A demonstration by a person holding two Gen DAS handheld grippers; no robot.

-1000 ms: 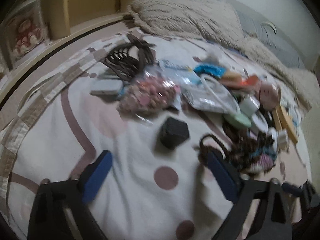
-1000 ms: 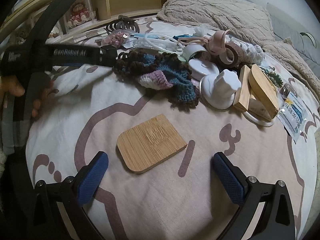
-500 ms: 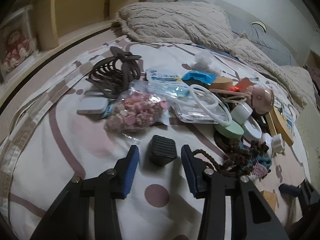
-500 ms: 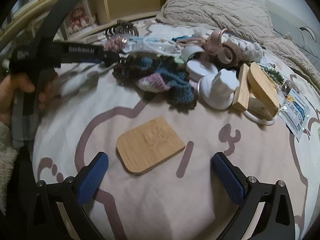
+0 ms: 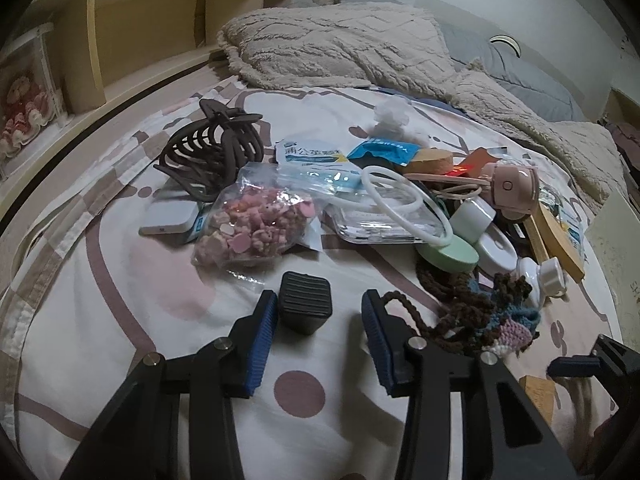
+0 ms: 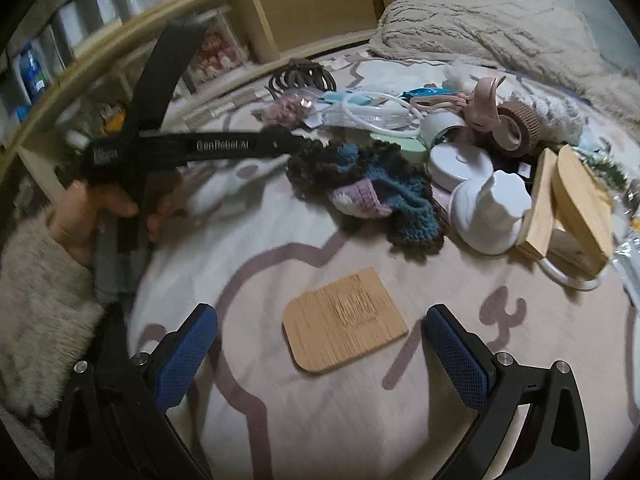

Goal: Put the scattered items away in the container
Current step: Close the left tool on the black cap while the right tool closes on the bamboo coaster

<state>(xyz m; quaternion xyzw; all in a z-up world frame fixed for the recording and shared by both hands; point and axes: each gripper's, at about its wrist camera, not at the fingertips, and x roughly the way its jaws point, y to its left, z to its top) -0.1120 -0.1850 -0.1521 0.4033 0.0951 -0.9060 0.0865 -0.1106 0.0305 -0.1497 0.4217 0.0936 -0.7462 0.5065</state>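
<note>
We have barely begun: our left tool (image 5: 318, 314), jaws half-narrowed, brackets the small black block (image 5: 305, 307) low in the frame without pinching it, our right tool (image 6: 320, 346) hangs spread above the bamboo coaster (image 6: 345, 318), everything still litters the bed (image 5: 120, 320), and no container shows.

1. The bed sheet (image 5: 120, 312) was white with mauve lines and dots.
2. The ribbed cap (image 5: 305, 307) was black.
3. The crochet piece (image 6: 372, 192) mixed brown, teal, and lilac.
4. The gripper pads (image 6: 456, 356) were blue.
5. The bamboo coaster (image 6: 344, 320) was tan.
</note>
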